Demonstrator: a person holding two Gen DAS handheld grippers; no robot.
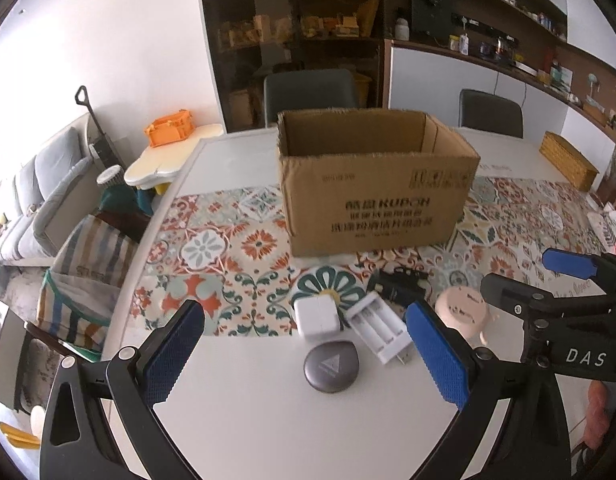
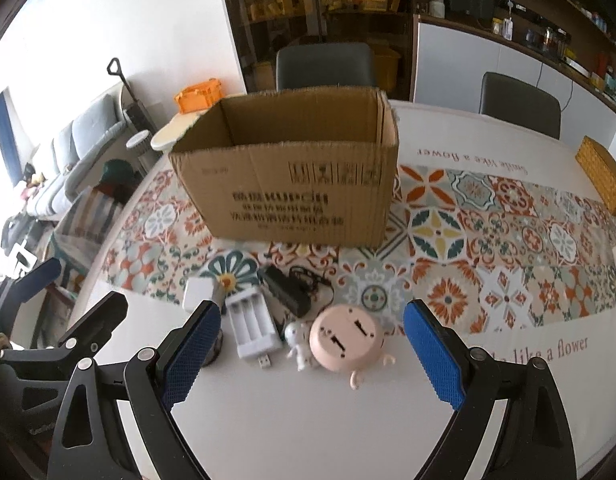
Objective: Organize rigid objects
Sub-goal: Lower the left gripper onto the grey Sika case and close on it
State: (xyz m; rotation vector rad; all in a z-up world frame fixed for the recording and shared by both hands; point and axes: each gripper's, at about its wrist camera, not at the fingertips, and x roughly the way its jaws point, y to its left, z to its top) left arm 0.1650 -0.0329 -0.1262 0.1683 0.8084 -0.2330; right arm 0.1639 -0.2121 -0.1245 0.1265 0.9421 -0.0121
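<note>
An open cardboard box (image 1: 372, 184) stands on the patterned runner; it also shows in the right wrist view (image 2: 292, 184). In front of it lie a white charger cube (image 1: 317, 317) (image 2: 199, 293), a white battery holder (image 1: 378, 330) (image 2: 253, 327), a black adapter (image 1: 400, 282) (image 2: 288, 290), a grey round case (image 1: 331, 366), a pink round gadget (image 1: 462, 310) (image 2: 345, 340) and a small white figure (image 2: 297, 340). My left gripper (image 1: 308, 344) is open above the grey case. My right gripper (image 2: 312, 344) is open around the pink gadget and figure.
A woven yellow box (image 1: 570, 160) (image 2: 604, 176) sits at the table's right. Two dark chairs (image 1: 310, 94) stand behind the table. A sofa (image 1: 36, 200) and an orange crate (image 1: 170, 128) are off to the left.
</note>
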